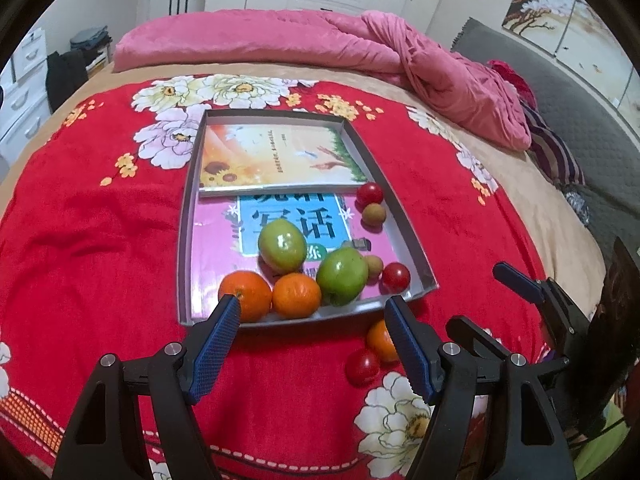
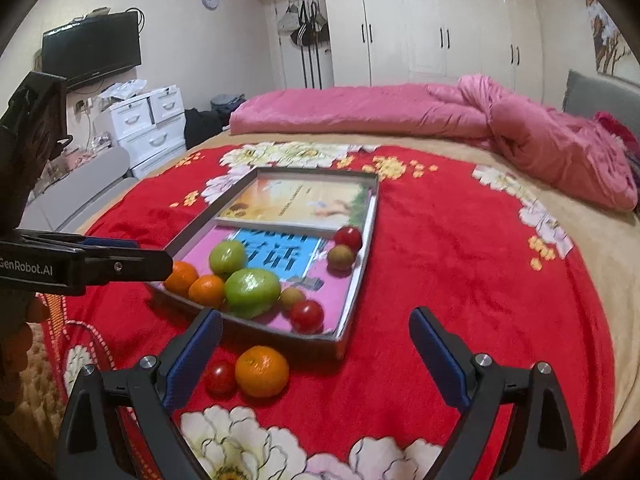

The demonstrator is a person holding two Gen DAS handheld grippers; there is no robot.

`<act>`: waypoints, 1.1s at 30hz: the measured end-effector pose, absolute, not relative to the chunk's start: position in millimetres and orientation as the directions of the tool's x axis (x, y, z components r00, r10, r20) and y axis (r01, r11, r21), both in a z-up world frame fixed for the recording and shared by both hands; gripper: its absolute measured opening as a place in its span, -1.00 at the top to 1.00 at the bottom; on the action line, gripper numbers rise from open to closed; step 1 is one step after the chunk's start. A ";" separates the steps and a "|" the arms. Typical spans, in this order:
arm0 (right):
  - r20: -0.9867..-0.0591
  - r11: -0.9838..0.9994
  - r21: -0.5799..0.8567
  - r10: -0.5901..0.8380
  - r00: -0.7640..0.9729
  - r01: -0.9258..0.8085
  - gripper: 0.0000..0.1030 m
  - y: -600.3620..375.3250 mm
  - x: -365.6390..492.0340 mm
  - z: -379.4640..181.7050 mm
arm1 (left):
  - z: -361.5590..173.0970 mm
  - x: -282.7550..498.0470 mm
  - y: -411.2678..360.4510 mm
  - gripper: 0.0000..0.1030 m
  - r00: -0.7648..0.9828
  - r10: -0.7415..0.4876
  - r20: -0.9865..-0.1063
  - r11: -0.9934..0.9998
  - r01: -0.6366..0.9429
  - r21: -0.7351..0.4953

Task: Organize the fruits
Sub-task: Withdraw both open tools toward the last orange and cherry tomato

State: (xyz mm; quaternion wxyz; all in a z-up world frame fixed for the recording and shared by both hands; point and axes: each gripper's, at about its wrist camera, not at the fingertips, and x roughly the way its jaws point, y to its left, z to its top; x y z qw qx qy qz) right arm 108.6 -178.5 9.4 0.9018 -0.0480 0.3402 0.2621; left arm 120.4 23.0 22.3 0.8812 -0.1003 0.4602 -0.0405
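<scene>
1. The bed (image 2: 460,280) carries everything, spread with a red flowered blanket (image 1: 100,240); a pink quilt (image 1: 280,40) is bunched along its far edge.
2. A shallow grey tray (image 1: 404,224) lies mid-blanket, lined with two books, and most fruit crowds its near end: two green apples (image 1: 282,245), two oranges (image 1: 297,295), tomatoes and small brown fruits towards its right wall.
3. The left gripper (image 1: 314,322) hangs over the tray's near edge, its jaws moderately wide and holding nothing.
4. The right gripper (image 2: 316,344) stands wide with nothing between its pads, pointing at the tray's near right corner.
5. A loose orange (image 2: 262,371) sits on the blanket just outside the tray's near wall, low and slightly left of the right gripper's centre line. Being round, it has no long axis to align with.
6. A loose tomato (image 2: 220,377) touches, or nearly touches, that orange's left side, just beside the right gripper's left finger (image 2: 192,360). The right hand looks better placed for both.
</scene>
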 end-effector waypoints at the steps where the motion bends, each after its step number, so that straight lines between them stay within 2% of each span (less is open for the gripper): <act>1: -0.644 0.859 0.093 0.438 0.628 -0.504 -0.84 -178.4 107.9 8.6 | 21.8 119.0 22.6 -0.47 0.571 -0.165 -0.804 0.977 -0.018 -0.213; 13: -0.686 0.855 0.115 0.437 0.581 -0.507 -0.84 -181.2 102.2 0.7 | 9.4 102.7 15.2 -0.47 0.535 -0.166 -0.828 0.984 0.038 -0.173; 33: -0.736 0.842 0.119 0.431 0.522 -0.527 -0.84 -180.4 100.7 -10.3 | -25.5 98.1 -5.4 -0.48 0.439 -0.209 -0.874 0.978 0.109 -0.179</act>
